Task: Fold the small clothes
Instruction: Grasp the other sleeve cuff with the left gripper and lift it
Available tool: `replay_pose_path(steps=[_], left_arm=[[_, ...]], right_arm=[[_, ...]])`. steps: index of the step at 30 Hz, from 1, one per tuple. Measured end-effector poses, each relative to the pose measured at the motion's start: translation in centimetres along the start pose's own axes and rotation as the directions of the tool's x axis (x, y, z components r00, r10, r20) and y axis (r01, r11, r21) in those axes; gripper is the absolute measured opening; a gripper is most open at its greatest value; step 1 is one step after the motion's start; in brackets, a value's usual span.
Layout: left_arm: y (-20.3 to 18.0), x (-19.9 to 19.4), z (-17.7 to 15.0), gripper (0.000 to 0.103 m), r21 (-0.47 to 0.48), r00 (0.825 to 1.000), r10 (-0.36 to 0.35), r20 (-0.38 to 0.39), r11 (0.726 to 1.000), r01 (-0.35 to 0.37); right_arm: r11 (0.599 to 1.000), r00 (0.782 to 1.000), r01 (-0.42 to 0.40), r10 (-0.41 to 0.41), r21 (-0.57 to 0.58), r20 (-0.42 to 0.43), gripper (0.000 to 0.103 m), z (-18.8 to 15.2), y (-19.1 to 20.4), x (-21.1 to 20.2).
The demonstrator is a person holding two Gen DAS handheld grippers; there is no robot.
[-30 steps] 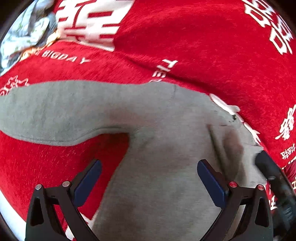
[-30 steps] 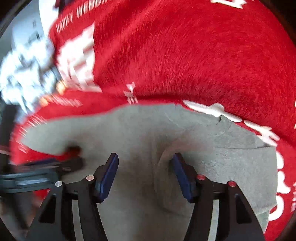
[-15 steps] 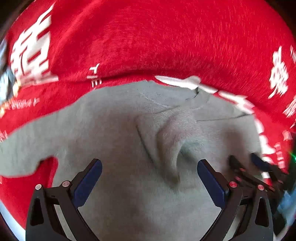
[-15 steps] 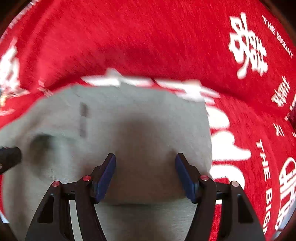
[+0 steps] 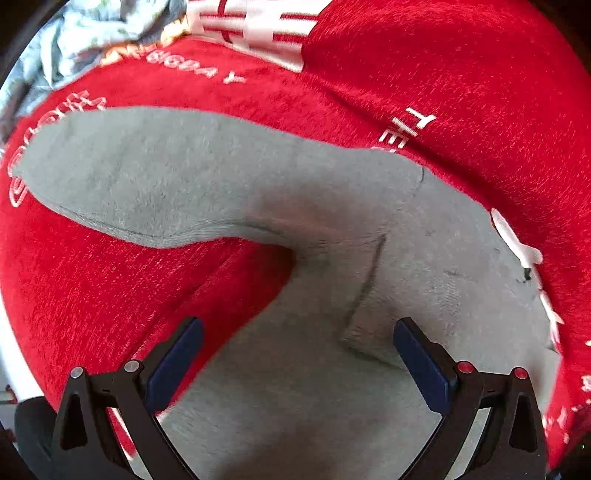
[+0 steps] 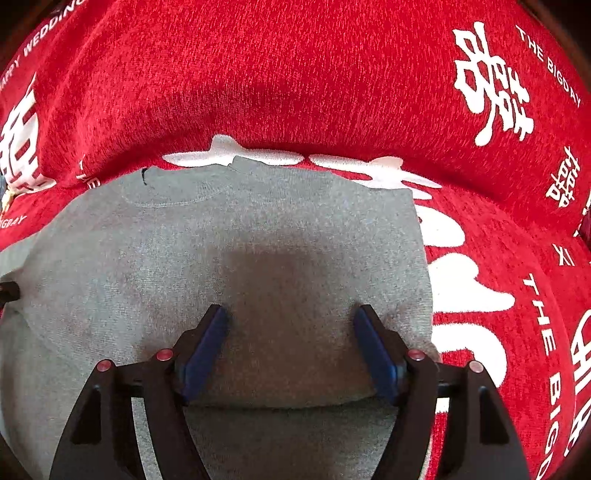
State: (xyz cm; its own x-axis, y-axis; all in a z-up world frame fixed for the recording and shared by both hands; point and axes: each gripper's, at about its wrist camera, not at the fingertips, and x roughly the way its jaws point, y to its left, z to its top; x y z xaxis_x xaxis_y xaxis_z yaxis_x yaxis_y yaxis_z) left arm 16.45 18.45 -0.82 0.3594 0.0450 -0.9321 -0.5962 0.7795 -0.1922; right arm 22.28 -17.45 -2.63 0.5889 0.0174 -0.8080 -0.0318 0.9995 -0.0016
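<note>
A small grey sweatshirt point(image 5: 332, 258) lies on a red cloth. In the left wrist view its left sleeve point(image 5: 147, 177) stretches out flat to the left. My left gripper point(image 5: 295, 354) is open and empty, low over the shirt's armpit area. In the right wrist view the shirt point(image 6: 258, 240) shows its collar at the far edge and its right side folded over the body, with a straight edge on the right. My right gripper point(image 6: 291, 343) is open and empty over that folded part.
The red cloth point(image 6: 295, 74) with white lettering covers the whole surface. A crumpled pale patterned fabric point(image 5: 85, 33) lies at the far left. The tip of the other gripper point(image 6: 7, 291) shows at the left edge of the right wrist view.
My left gripper has swung back left, from the shirt's middle to the armpit and outstretched sleeve. My right gripper has held over the folded right side and steadied.
</note>
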Motion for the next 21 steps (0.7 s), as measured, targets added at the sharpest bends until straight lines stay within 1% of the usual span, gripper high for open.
replay_pose_path(steps=[2,3,4,6,7,8,10,11,12,13,15,16,18,19,21], left_arm=[[1.8,-1.2,0.3,0.103,0.026,0.999,0.011,0.048,1.000,-0.013],[3.2,-1.9,0.5,0.103,0.030,0.996,0.034,0.081,0.999,-0.037],[4.5,-2.3,0.7,0.103,0.020,0.994,0.051,0.096,0.998,-0.053],[7.1,-2.6,1.3,0.103,-0.026,0.993,0.069,0.098,0.997,-0.067],[9.6,-2.7,1.9,0.103,-0.082,0.993,0.070,0.092,0.995,-0.063],[11.3,-2.8,2.3,0.103,-0.125,0.994,0.065,0.088,0.991,-0.053],[14.8,-3.0,2.8,0.103,-0.234,0.995,0.044,0.087,0.972,-0.022],[17.1,-3.1,3.3,0.103,-0.303,0.995,0.028,0.091,0.953,0.001],[18.7,-3.2,3.4,0.103,-0.348,0.995,0.020,0.097,0.937,0.015],[21.1,-3.5,3.9,0.103,-0.400,0.993,0.010,0.121,0.916,0.039],[23.1,-3.9,4.4,0.103,-0.441,0.988,0.029,0.149,0.897,0.040],[24.1,-3.9,4.9,0.103,-0.456,0.988,0.035,0.149,0.889,0.037],[25.5,-3.6,6.2,0.103,-0.452,0.986,0.029,0.166,0.891,0.050],[25.6,-3.7,6.8,0.103,-0.443,0.985,0.046,0.167,0.896,0.033],[25.6,-3.1,8.6,0.103,-0.413,0.984,0.102,0.147,0.910,-0.033]], right_arm=[[1.000,1.000,0.002,-0.002,-0.004,0.001,0.075,0.0,0.0,0.0],[1.000,1.000,0.002,-0.002,-0.004,0.002,0.075,-0.1,0.0,0.0],[1.000,1.000,0.003,-0.003,-0.005,0.003,0.075,-0.1,0.0,0.0],[1.000,1.000,0.007,-0.007,-0.010,0.005,0.076,-0.1,0.0,0.0],[1.000,1.000,0.008,-0.008,-0.013,0.006,0.076,-0.2,0.0,0.0],[1.000,1.000,0.009,-0.009,-0.014,0.007,0.076,-0.2,0.0,0.0],[1.000,1.000,0.008,-0.008,-0.016,0.007,0.076,-0.2,-0.1,0.0],[1.000,1.000,0.008,-0.008,-0.016,0.007,0.076,-0.2,-0.1,0.0],[1.000,1.000,0.009,-0.009,-0.016,0.007,0.076,-0.2,0.0,0.0],[1.000,1.000,0.010,-0.010,-0.018,0.007,0.076,-0.2,-0.1,0.0],[1.000,1.000,0.012,-0.012,-0.020,0.007,0.076,-0.2,0.0,0.0],[1.000,1.000,0.011,-0.011,-0.020,0.006,0.076,-0.2,0.0,0.0],[1.000,1.000,0.006,-0.006,-0.018,0.003,0.076,-0.2,-0.1,0.1],[1.000,1.000,0.005,-0.005,-0.017,0.002,0.076,-0.2,-0.1,0.1],[1.000,1.000,0.008,-0.008,-0.018,0.003,0.076,-0.2,0.0,0.1]])
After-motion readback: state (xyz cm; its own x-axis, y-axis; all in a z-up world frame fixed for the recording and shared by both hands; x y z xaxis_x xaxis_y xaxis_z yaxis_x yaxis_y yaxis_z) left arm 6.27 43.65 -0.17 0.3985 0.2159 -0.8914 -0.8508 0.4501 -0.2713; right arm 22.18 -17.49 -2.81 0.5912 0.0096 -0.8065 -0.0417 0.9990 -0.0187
